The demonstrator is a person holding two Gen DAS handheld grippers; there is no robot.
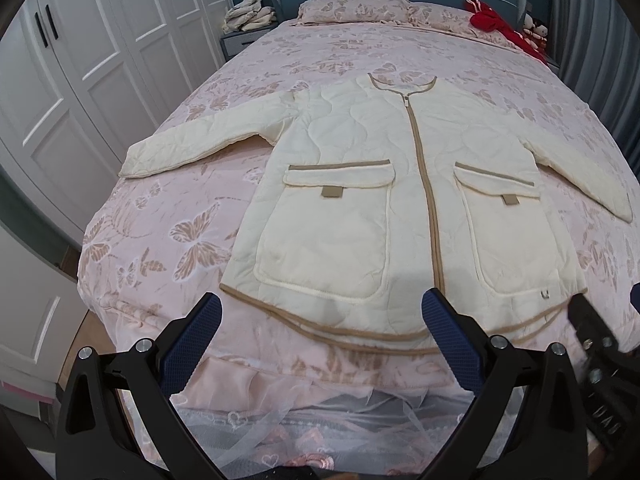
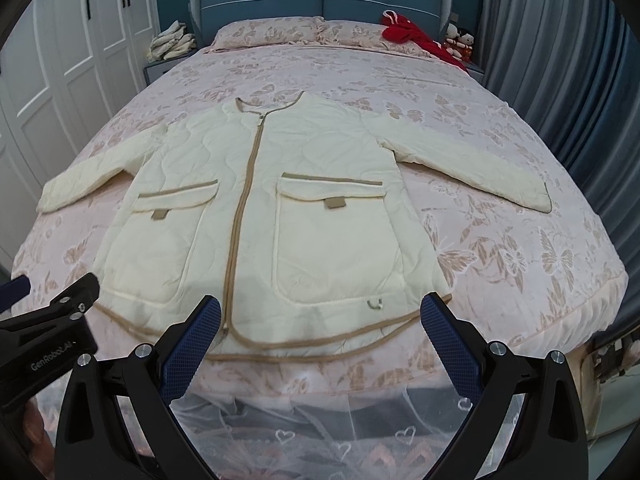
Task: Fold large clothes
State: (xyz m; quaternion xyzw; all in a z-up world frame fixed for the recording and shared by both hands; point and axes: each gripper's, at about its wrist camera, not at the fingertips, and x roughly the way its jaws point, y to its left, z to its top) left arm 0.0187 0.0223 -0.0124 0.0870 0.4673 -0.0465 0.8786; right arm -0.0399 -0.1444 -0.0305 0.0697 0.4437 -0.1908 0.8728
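A cream quilted jacket (image 1: 360, 184) with tan trim, a zip down its front and two flap pockets lies flat on the bed, sleeves spread to both sides, hem toward me. The same jacket (image 2: 256, 216) fills the middle of the right wrist view. My left gripper (image 1: 324, 312) hangs open just short of the hem, above the bed's foot edge, holding nothing. My right gripper (image 2: 320, 314) is open too, level with the hem's right half, and empty. Each gripper shows at the other view's edge: the right gripper (image 1: 596, 340), the left gripper (image 2: 60, 312).
The bed (image 1: 168, 240) has a pink butterfly-print cover and a lace skirt (image 2: 320, 432) at its foot. Pillows (image 2: 272, 32) and a red garment (image 2: 416, 36) lie by the blue headboard. White wardrobe doors (image 1: 72, 92) stand left, grey curtains (image 2: 560, 80) right. A nightstand holds folded cloth (image 1: 248, 12).
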